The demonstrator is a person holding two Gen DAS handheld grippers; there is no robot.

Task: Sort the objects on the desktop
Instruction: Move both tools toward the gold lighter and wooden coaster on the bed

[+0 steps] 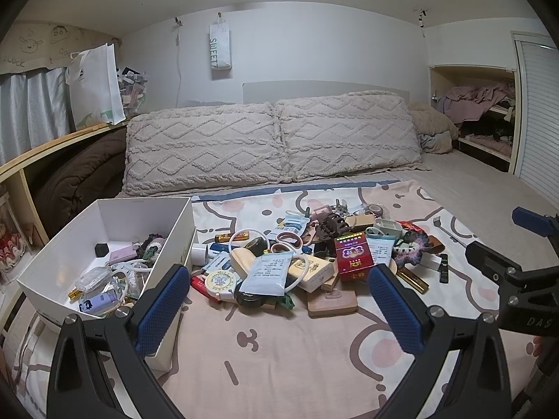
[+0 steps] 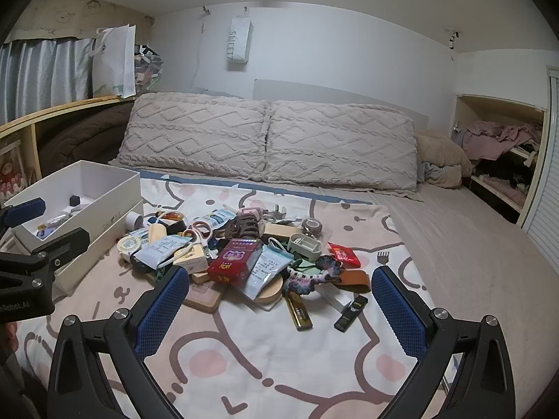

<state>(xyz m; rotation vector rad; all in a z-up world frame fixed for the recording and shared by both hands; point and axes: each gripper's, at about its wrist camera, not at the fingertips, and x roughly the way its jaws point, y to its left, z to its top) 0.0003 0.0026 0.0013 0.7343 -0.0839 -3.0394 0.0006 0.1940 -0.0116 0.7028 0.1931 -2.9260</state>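
Note:
A pile of small objects lies on a pink cartoon blanket (image 1: 279,349) on a bed. It includes a red box (image 1: 353,256) (image 2: 234,262), blue-white sachets (image 1: 269,274), a brown hair claw (image 1: 330,227), a gold lighter (image 2: 298,310) and a black stick (image 2: 351,309). A white box (image 1: 70,244) (image 2: 115,188) at the left holds several small items. My left gripper (image 1: 279,293) is open and empty, just short of the pile. My right gripper (image 2: 281,296) is open and empty, in front of the pile's right side.
Two knitted pillows (image 1: 272,139) lie behind the pile. A wooden shelf (image 1: 52,146) with a white bag runs along the left. A cupboard niche with clothes (image 2: 499,146) is at the right. The right gripper shows in the left wrist view (image 1: 517,265).

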